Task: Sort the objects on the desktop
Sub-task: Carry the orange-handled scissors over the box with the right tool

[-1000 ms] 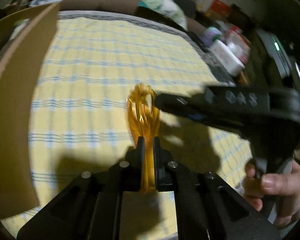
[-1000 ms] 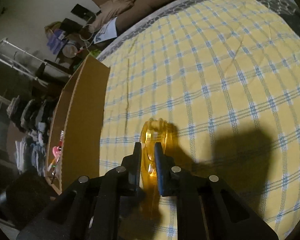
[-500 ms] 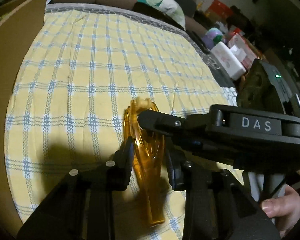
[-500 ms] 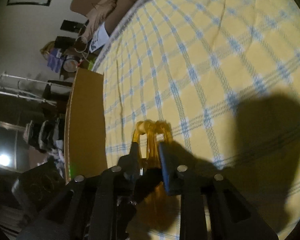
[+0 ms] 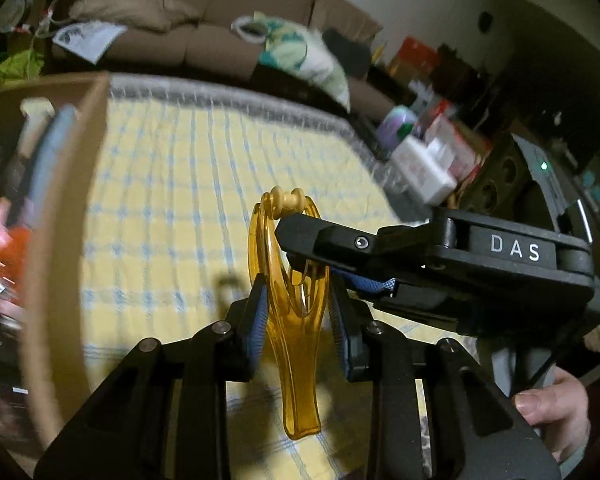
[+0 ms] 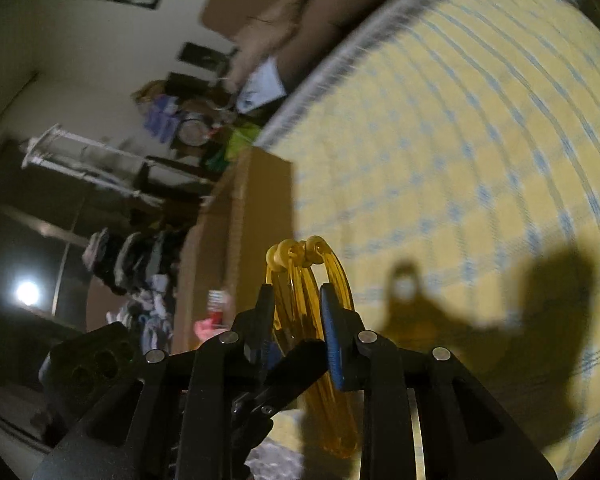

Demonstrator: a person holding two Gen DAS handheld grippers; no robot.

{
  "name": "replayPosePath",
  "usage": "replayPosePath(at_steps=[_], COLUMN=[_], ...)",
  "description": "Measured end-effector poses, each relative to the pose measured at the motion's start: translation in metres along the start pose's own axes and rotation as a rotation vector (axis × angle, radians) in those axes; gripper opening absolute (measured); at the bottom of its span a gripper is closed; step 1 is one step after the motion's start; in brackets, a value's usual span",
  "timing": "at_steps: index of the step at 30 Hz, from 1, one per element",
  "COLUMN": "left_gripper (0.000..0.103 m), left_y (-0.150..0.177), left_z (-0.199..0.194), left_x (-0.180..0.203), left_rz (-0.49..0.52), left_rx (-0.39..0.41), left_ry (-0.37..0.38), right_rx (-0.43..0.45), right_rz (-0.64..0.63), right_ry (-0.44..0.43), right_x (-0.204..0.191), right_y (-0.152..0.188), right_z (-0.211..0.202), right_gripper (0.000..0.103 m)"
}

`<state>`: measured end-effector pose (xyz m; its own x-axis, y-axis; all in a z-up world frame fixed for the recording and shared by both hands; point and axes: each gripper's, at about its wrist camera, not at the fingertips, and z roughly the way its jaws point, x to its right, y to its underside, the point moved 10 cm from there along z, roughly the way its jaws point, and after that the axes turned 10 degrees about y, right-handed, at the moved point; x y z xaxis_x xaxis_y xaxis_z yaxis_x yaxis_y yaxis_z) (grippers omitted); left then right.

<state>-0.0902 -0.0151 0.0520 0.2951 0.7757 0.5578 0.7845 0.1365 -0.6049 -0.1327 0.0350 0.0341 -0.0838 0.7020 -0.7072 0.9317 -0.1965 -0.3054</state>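
An amber see-through plastic tool [image 5: 296,344] with small rollers at its top hangs in the air over the yellow checked tablecloth [image 5: 180,184]. My left gripper [image 5: 298,300] is open, its blue-padded fingers apart on either side of the tool without touching it. My right gripper [image 6: 296,312] is shut on the tool [image 6: 320,280]; in the left wrist view its black fingers [image 5: 320,236] come in from the right and clamp the tool near its forked top. An open cardboard box [image 5: 60,208] with mixed items stands at the left.
The box wall [image 6: 236,232] also shows left of the tool in the right wrist view. A sofa with cushions and bags [image 5: 228,40] lies beyond the table. Boxes and bottles [image 5: 424,152] crowd the far right. A hand [image 5: 556,404] holds the right gripper's handle.
My left gripper has opened and let go of the amber tool. My right gripper has taken it near the top and lifted it; both views have tilted up and toward the box.
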Motion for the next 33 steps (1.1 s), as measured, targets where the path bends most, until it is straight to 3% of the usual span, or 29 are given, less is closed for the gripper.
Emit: replayPosePath(at_steps=[4,10,16,21,27,33], left_gripper=[0.025,0.025,0.023,0.023,0.025,0.026], left_y=[-0.026,-0.065,-0.095,-0.112,-0.118,-0.112], left_z=[-0.047,-0.11,-0.136,-0.131,-0.108,-0.108], left_x=[-0.009,-0.071,-0.157,-0.219,-0.275,-0.298], left_rz=[0.012,-0.055,-0.049,-0.061,-0.033,-0.052], left_rx=[0.05,0.123,0.075,0.017,-0.073,-0.072], left_ry=[-0.001,-0.036,-0.158,-0.211,-0.314,-0.337], right_rx=[0.008,-0.066,-0.148,-0.199,-0.222,-0.205], right_rz=[-0.062,-0.094,-0.065,0.055,0.129,0.031], right_ry=[-0.062,-0.125,-0.142,-0.165,-0.124,-0.016], right_x=[-0.057,-0.138,-0.186,-0.199,-0.189,-0.176], right_y=[0.0,0.001,-0.005,-0.014,-0.025,-0.029], right_z=[0.002,0.066,0.149,0.217,0.276,0.283], right_gripper=[0.025,0.025,0.025,0.025,0.025,0.024])
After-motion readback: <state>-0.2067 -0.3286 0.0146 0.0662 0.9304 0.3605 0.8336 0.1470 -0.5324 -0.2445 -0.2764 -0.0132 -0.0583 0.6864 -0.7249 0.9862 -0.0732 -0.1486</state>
